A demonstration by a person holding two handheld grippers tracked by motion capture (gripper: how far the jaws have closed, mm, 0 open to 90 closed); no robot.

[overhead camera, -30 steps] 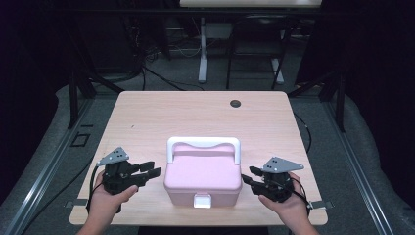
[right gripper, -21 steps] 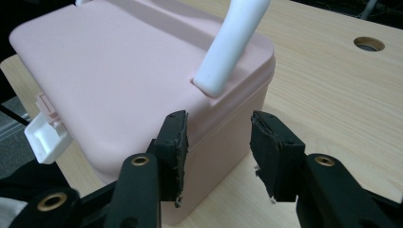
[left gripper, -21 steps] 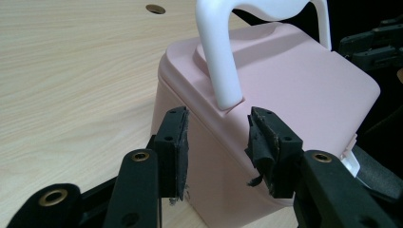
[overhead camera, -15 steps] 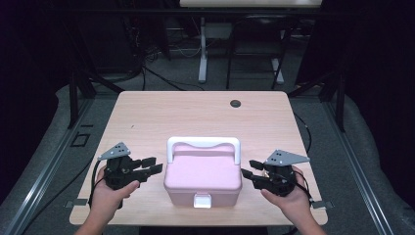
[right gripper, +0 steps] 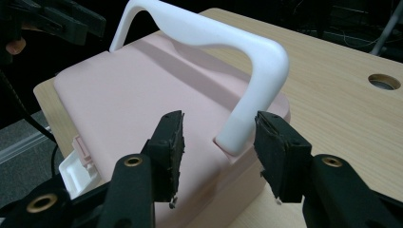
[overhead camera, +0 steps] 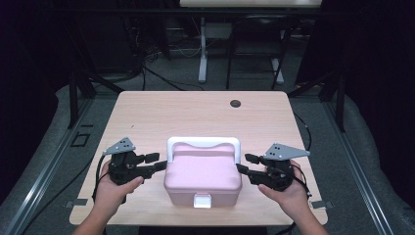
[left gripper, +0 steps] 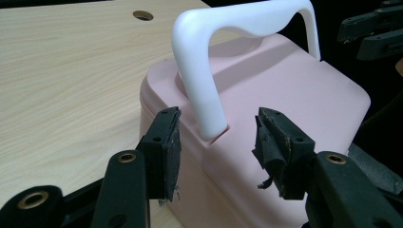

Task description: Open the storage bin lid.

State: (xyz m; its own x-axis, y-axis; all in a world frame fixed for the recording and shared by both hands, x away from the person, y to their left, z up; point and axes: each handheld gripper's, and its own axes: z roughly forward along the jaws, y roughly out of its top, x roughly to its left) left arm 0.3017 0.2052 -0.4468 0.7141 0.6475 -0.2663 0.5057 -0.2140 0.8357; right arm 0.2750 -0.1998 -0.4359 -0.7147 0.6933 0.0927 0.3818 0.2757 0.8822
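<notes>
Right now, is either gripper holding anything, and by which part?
Nothing is held. Both the left gripper and the right gripper are open, each framing a foot of the white handle on the pink box.

One pink box on one wooden table, one white handle on the box, one white latch at its front, two grippers, left gripper and right gripper, one round hole in the tabletop.

Left tongs, right tongs, both moved inward, nearer pink box
</notes>
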